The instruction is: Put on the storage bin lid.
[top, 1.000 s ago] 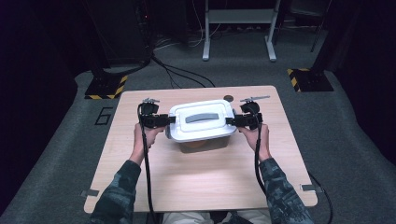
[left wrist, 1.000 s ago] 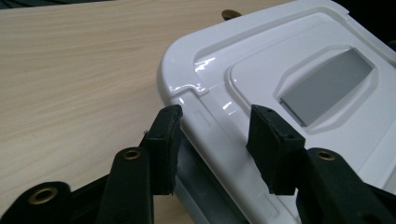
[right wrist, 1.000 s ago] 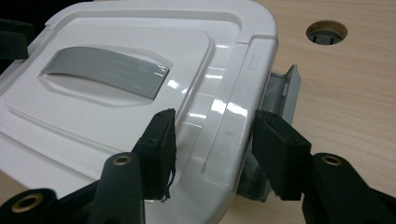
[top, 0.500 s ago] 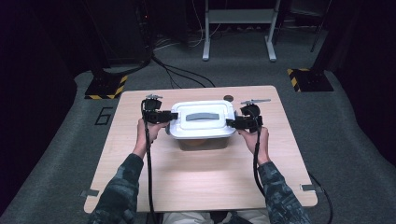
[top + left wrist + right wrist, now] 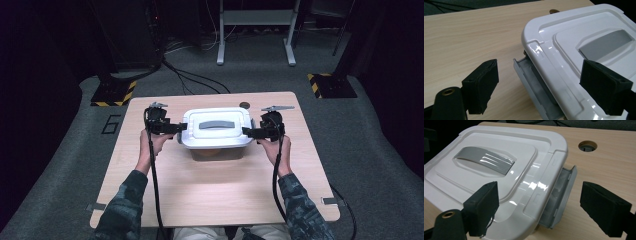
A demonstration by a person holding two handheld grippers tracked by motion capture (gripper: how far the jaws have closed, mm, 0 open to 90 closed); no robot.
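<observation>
A white box with a white lid and a grey handle stands at the middle back of the wooden table. My left gripper is at its left end and my right gripper at its right end. Both have just been opening their jaws. In the left gripper view, my left gripper stands open, with the lid's edge and a grey latch between the pads, untouched. In the right gripper view, my right gripper stands open around the lid's corner and the other grey latch, which is swung outward.
A round hole is cut in the table behind the box. On the carpet beyond the table lie black cables, two hazard-striped bases and a grey metal frame. The table's near half is bare wood.
Both grippers' jaws have spread apart from the box's ends. The hands and the box stay where they were.
</observation>
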